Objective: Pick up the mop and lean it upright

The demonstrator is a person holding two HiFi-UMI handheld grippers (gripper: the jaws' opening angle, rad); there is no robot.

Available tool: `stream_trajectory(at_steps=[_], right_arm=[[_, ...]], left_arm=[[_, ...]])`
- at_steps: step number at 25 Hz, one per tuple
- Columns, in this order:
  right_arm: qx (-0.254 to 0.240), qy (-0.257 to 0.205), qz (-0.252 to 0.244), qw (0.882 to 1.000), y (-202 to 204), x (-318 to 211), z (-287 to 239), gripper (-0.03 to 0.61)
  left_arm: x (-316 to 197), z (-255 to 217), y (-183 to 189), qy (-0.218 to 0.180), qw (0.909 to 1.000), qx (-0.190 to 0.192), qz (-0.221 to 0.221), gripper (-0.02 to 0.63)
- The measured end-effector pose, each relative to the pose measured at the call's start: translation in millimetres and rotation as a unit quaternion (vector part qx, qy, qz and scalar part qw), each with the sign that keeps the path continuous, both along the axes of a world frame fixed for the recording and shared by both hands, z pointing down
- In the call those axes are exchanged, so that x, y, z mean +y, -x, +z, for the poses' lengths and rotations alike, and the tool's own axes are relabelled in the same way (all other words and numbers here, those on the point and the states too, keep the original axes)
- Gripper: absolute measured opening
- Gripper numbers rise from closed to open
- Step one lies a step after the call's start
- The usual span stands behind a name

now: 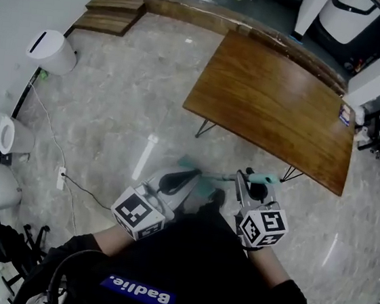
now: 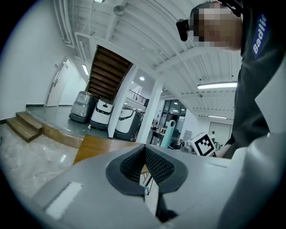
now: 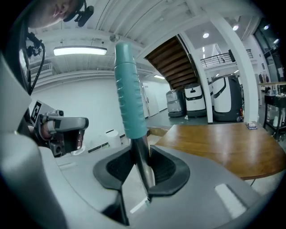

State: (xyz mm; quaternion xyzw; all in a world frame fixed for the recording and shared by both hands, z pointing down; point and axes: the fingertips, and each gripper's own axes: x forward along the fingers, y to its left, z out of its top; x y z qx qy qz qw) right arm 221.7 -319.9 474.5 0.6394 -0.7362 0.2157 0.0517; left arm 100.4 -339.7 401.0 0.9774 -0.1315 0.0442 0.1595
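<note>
The mop's metal shaft (image 3: pixel 142 163) stands nearly upright between the pads of my right gripper (image 3: pixel 142 169), which is shut on it. Its teal grip (image 3: pixel 128 94) rises above the jaws. In the head view the teal grip (image 1: pixel 267 179) shows just beyond my right gripper (image 1: pixel 251 184), and a teal part of the mop (image 1: pixel 191 163) lies lower, between the two grippers. My left gripper (image 1: pixel 184 179) is beside it to the left, shut with nothing held; its pads (image 2: pixel 154 163) meet. The left gripper view also catches the teal grip (image 2: pixel 170 133) off to the right.
A wooden table (image 1: pixel 277 103) on thin metal legs stands just ahead. Wooden steps (image 1: pixel 114 11) are at the far left, a white bin (image 1: pixel 51 50) by the left wall, and a power strip with its cable (image 1: pixel 61 177) on the marble floor. White machines (image 1: pixel 342 12) stand beyond.
</note>
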Motion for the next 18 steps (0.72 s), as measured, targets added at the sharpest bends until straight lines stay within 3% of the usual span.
stream_trajectory(at_steps=[7,18], right_arm=[[-0.024,0.026,-0.084,0.996,8,-30,36,0.114],[-0.055,0.068,-0.160,0.983,9,-56,88,0.120]], left_arm=[[-14,-9,3,-0.005,0.9962,-0.016,-0.085,0.017],[-15,-13,7,-0.009,0.9858,-0.048,-0.161,0.017]])
